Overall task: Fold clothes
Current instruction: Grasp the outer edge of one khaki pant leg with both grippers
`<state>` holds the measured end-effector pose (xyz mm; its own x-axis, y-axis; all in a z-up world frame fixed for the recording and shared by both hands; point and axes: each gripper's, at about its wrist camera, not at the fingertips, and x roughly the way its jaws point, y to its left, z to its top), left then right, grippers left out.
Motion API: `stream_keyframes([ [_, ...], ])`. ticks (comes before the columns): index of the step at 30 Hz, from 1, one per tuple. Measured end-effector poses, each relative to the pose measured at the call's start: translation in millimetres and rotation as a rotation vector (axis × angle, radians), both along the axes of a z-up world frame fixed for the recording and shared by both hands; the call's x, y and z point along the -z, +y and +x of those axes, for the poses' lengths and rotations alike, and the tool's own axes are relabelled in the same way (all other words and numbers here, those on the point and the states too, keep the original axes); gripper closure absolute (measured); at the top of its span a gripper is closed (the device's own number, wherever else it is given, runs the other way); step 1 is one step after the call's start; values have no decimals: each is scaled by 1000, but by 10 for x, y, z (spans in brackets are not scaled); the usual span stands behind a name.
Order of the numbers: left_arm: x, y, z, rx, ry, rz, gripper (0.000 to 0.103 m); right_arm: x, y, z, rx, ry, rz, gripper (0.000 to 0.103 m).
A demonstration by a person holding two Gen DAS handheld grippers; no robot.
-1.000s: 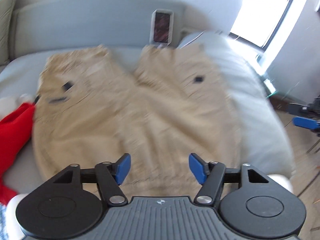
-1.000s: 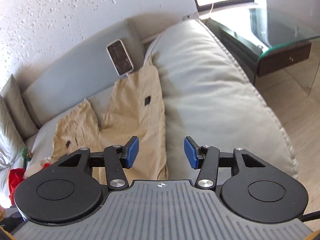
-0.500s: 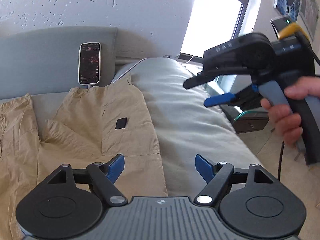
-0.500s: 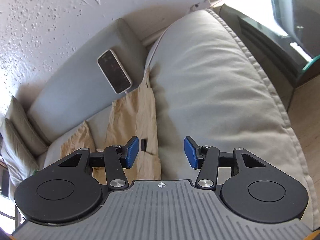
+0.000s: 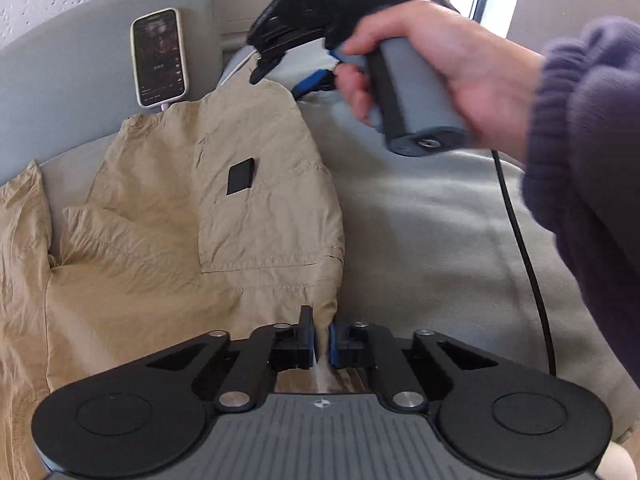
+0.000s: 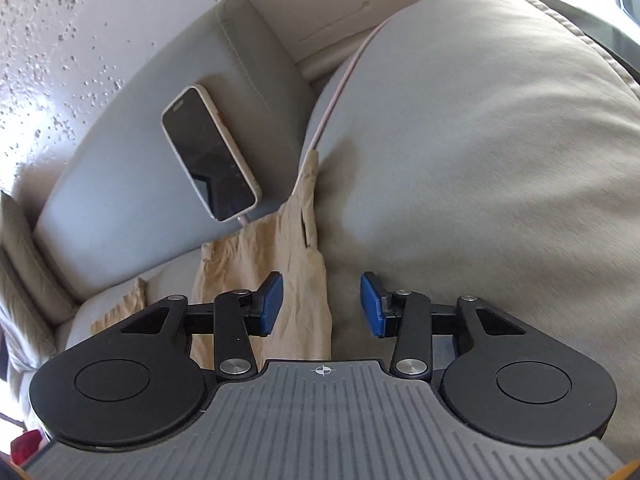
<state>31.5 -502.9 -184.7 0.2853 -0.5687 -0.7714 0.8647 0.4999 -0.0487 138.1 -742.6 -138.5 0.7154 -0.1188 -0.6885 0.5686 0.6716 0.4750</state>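
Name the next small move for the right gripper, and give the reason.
Probably lower the right gripper and close it on the tan shorts hem below: it is open, empty, hovering over that edge, while the left gripper already pinches the near corner.

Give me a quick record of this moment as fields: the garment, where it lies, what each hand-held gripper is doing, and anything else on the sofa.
garment: tan cargo pants, spread flat, pocket side up
surface: grey sofa
left hand-held gripper: shut on the near edge of the tan cargo pants
right hand-held gripper: open, above the far leg's outer edge, holding nothing
right hand: grips the gripper handle, purple sleeve
other: smartphone propped on the back cushion, charging cable plugged in
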Motion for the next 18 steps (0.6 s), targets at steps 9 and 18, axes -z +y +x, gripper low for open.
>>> stream_keyframes([
  [9, -268, 185, 180, 6, 98, -143, 101, -174, 96, 194, 61, -19, -193, 98],
  [18, -7, 244, 458, -32, 299, -163, 101, -164, 16, 140, 157, 40, -196, 98],
])
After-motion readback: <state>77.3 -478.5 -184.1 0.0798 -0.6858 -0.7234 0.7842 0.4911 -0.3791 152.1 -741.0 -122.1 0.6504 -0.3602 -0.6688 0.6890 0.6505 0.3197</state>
